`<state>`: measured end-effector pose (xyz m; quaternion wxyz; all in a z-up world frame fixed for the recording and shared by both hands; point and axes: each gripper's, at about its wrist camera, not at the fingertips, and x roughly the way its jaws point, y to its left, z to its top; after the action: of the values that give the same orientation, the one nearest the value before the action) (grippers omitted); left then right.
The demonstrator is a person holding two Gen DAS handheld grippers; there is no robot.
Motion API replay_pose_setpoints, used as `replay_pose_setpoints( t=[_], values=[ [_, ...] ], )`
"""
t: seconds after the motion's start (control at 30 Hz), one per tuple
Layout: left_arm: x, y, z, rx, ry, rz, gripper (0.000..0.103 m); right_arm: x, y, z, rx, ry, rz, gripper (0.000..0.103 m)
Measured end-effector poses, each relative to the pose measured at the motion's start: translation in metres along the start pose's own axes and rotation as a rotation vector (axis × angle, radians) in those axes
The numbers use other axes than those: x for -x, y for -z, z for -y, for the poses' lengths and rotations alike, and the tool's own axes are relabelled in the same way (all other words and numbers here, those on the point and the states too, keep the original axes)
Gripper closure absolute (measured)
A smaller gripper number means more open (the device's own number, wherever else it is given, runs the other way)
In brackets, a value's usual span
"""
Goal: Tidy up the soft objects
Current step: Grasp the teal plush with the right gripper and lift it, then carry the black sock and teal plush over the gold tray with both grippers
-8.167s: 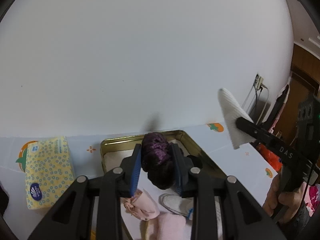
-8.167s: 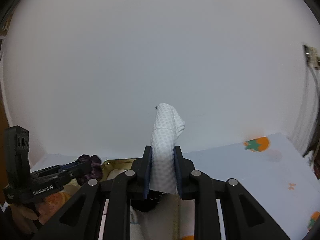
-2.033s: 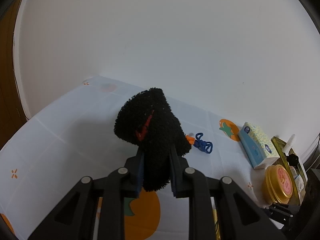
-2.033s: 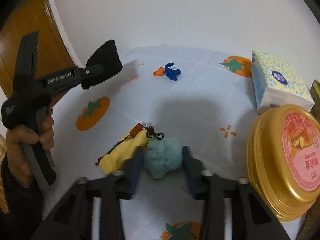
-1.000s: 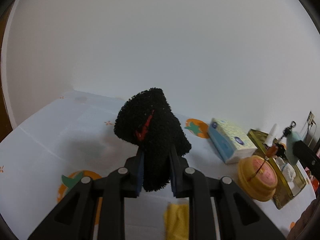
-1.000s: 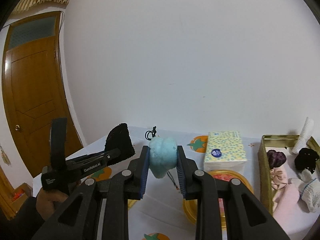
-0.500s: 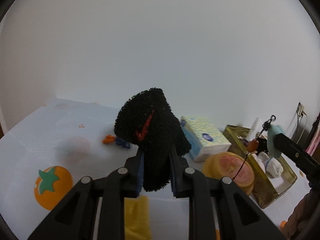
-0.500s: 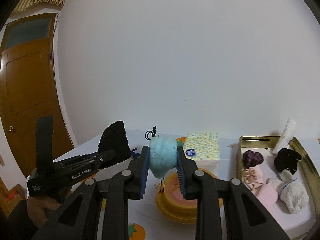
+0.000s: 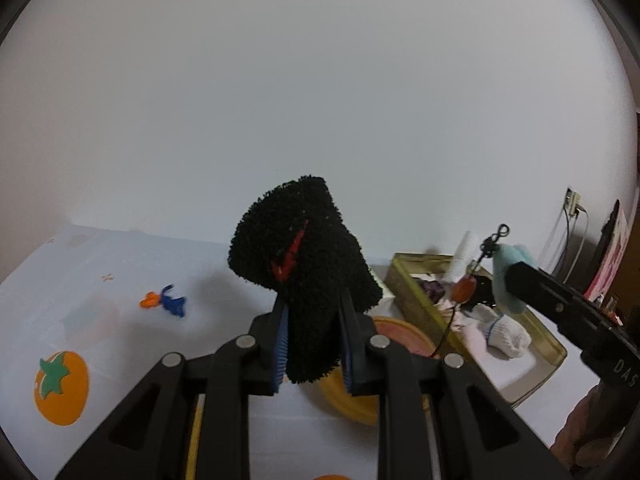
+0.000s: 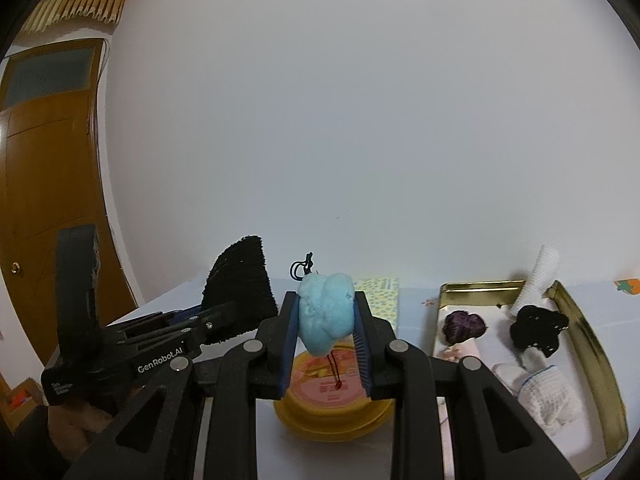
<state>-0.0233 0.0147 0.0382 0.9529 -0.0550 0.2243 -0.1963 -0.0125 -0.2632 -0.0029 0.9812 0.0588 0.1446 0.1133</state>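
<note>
My left gripper (image 9: 314, 344) is shut on a fuzzy black sock (image 9: 306, 264) with a red mark, held above the table. My right gripper (image 10: 325, 344) is shut on a light blue plush keychain (image 10: 326, 312); its black clasp sticks up and a cord with a bead hangs below. In the left wrist view the blue plush (image 9: 508, 280) is above the gold tin tray (image 9: 554, 354). The tray (image 10: 600, 368) holds a purple scrunchie (image 10: 464, 326), a black soft piece (image 10: 538, 330), a white sock (image 10: 546, 394), a pink item and a white roll (image 10: 538, 272).
A round yellow tin with a pink lid (image 10: 332, 400) stands left of the tray, below my right gripper. A yellow tissue pack (image 10: 380, 294) lies behind it. A small blue and orange toy (image 9: 166, 302) lies on the tablecloth with orange fruit prints (image 9: 60, 388). A wooden door (image 10: 40, 200) is at left.
Both grippers have swung right toward the tray with their loads. The blue plush is now over the tray's edge in the left wrist view. Both grips are unchanged.
</note>
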Motion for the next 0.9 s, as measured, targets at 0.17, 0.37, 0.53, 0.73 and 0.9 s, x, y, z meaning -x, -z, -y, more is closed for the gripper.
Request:
replay_pose_setpoints(
  t=[0.17,0.37,0.53,0.73,0.9],
  values=[
    [-0.004,-0.006,0.024,-0.037,0.039,0.005,0.084,0.014,-0.007,0.007,0.004,0.026,0.022,0.075],
    [-0.017,-0.009,0.058,-0.086,0.094,0.007,0.084,0.03,-0.014,0.02,-0.013,0.062,0.036,0.075],
    [-0.027,-0.015,0.085,-0.123,0.136,0.004,0.084,0.044,-0.02,0.036,-0.035,0.105,0.054,0.075],
    [-0.04,-0.02,0.121,-0.17,0.188,0.004,0.084,0.062,-0.029,0.062,-0.068,0.166,0.077,0.075],
    [-0.053,-0.02,0.145,-0.194,0.215,-0.018,0.084,0.076,-0.032,0.081,-0.09,0.214,0.08,0.075]
  ],
)
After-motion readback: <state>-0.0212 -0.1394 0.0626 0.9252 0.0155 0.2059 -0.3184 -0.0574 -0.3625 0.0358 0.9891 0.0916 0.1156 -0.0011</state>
